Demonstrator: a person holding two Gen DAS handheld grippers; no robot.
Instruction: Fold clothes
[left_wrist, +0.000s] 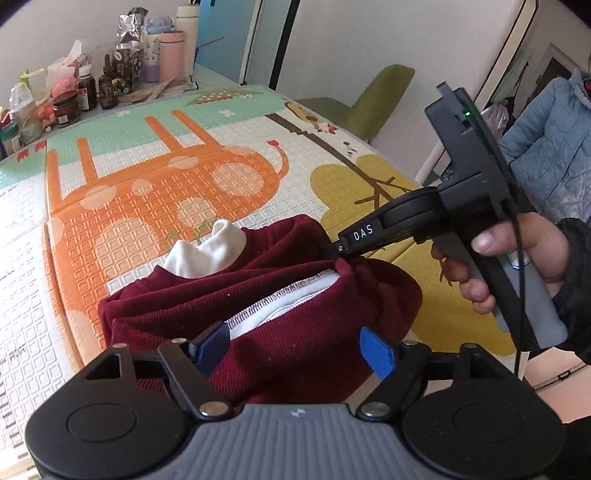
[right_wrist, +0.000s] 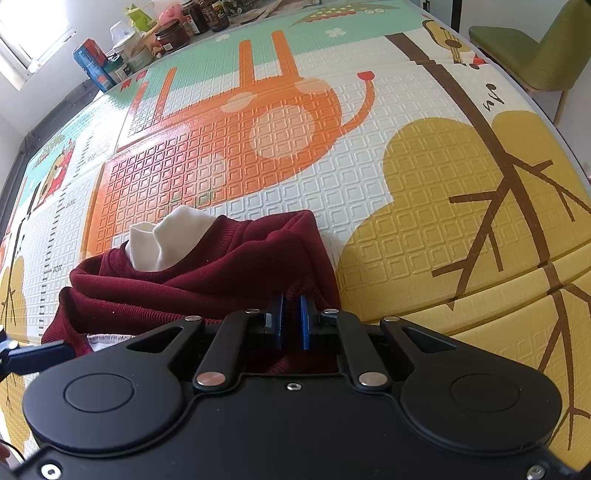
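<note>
Two hand-held grippers are at work on one garment, and the step in hand is judged to be a re-grip along the lower edge before the next fold. The right hand-held gripper (right_wrist: 291, 321) is clamped on a bunch of the maroon sweater (left_wrist: 258, 295), its blue pads nearly together with cloth pinched between them, and it is best kept steady as the anchor. The left hand-held gripper (left_wrist: 295, 343) stands with its jaws wide apart on either side of the near hem, and no pad is seen pressing on the fabric. For a clean fold, both layers of the hem should be gathered between the pads before they are closed, and the edge should be drawn taut against the right grip so that no slack is trapped. The sweater is heaped in a loose mound on the patterned play mat (right_wrist: 406, 155) covering the desk, near its front. It is a ribbed maroon knit with a white collar (left_wrist: 207, 251) poking from the neck and a white lining (left_wrist: 291, 302) with stitched seam showing at the open hem.
</note>
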